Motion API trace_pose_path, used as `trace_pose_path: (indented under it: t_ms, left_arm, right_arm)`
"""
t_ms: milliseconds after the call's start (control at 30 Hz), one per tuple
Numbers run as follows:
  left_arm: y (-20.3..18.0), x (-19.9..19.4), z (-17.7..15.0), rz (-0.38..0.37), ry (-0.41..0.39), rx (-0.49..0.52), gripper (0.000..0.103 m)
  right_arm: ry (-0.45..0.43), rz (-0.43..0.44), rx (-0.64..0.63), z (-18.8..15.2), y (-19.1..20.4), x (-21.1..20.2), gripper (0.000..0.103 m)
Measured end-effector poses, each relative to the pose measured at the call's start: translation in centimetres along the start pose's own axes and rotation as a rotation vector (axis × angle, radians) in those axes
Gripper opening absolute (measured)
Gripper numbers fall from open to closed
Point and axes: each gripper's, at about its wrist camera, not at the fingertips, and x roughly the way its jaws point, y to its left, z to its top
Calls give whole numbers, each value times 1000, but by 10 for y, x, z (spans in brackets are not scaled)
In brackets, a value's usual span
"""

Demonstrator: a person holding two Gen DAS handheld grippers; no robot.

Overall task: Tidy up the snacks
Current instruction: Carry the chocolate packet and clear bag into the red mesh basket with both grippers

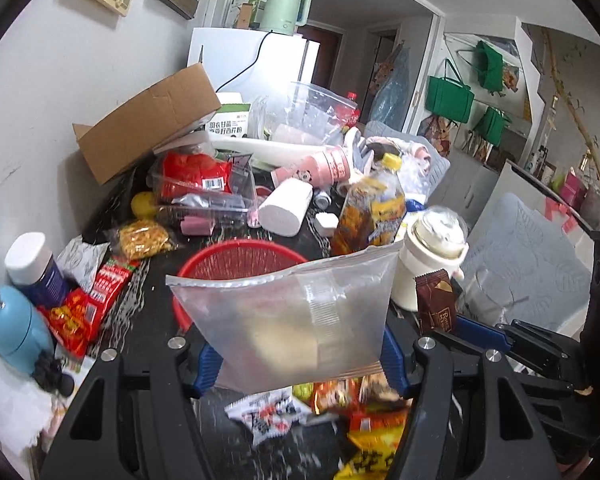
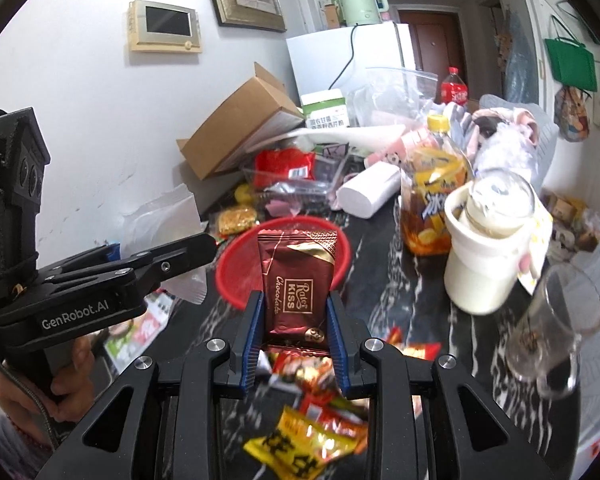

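Brown chocolate wrapper (image 2: 296,280) stands upright, pinched in the right gripper (image 2: 296,344); left gripper (image 1: 300,354), jaws half-spread, clamps a clear zip bag (image 1: 292,312) above a red basket (image 1: 236,256).

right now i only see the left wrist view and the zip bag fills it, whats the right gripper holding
observer: A brown chocolate packet, upright. The right gripper has its fingers pressed on the packet's two side edges.
operator: anything in the red basket, the zip bag hides it for me
observer: The part showing beside the packet looks empty. The packet hides the middle of it.
operator: cant read the packet from here
observer: Its front reads KISS Chocolate in gold.
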Motion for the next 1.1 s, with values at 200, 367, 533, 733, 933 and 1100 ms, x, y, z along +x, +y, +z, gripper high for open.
trace_pose_path:
  t_ms: [200, 367, 533, 733, 933, 1100]
  left_arm:
    - [11, 27, 22, 3, -4, -17, 64]
    - [24, 56, 35, 31, 14, -25, 64]
    - [40, 80, 41, 82, 32, -23, 64]
    - [53, 105, 45, 129, 59, -15, 64]
    - [60, 124, 44, 182, 100, -16, 64]
    - [62, 136, 39, 223, 138, 3, 64]
  right_arm:
    - [-8, -11, -26, 23, -6, 22, 30]
    - [3, -10, -24, 37, -12, 50, 30]
    - [16, -14, -24, 49, -17, 75, 30]
    - [55, -12, -33, 58, -19, 106, 30]
    - [113, -18, -25, 58, -24, 136, 30]
    - [164, -39, -36, 52, -24, 154, 31]
